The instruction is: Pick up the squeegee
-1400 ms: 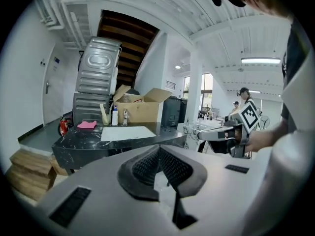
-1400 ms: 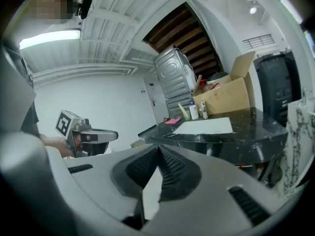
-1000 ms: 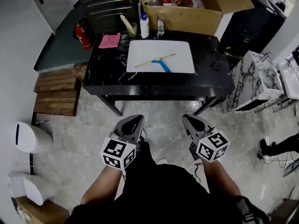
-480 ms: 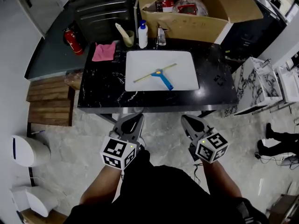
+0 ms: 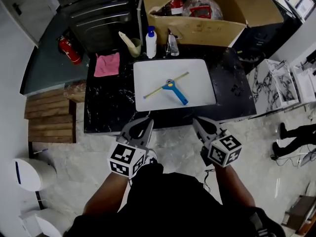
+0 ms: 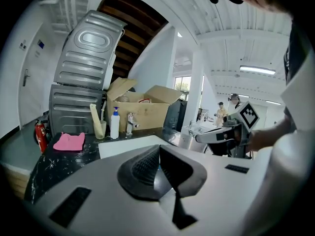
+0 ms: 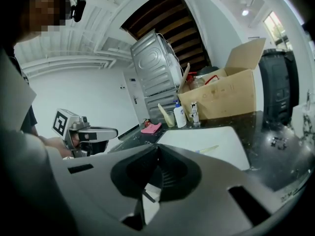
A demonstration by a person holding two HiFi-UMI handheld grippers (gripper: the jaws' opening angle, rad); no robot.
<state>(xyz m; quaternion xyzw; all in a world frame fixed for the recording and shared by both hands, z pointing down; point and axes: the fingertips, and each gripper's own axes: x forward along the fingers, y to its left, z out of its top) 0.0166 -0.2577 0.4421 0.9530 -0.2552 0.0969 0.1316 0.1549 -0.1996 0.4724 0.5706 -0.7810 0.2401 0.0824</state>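
The squeegee (image 5: 170,86), a thin yellow blade with a blue handle, lies slantwise on a white board (image 5: 197,68) on the black marble table (image 5: 106,107). In the right gripper view only its yellow blade (image 7: 208,150) shows, on the board (image 7: 216,136). My left gripper (image 5: 146,121) and right gripper (image 5: 196,121) are held side by side over the floor at the table's near edge, short of the board. Both point at the table with their jaws closed tip to tip and nothing between them. The left gripper (image 6: 158,149) hides the squeegee in its own view; the right gripper (image 7: 157,149) is also shut.
At the table's back stand a cup with a yellow brush (image 5: 131,42), a soap bottle (image 5: 151,42) and a tap (image 5: 173,43); a pink cloth (image 5: 106,64) lies at left. An open cardboard box (image 5: 212,14) sits behind. A marbled cabinet (image 5: 274,85) stands at right, wooden pallets (image 5: 49,117) at left.
The table and squeegee have drawn nearer in the head view. Both grippers have travelled forward from mid-floor to the table's near edge, still shut and side by side.
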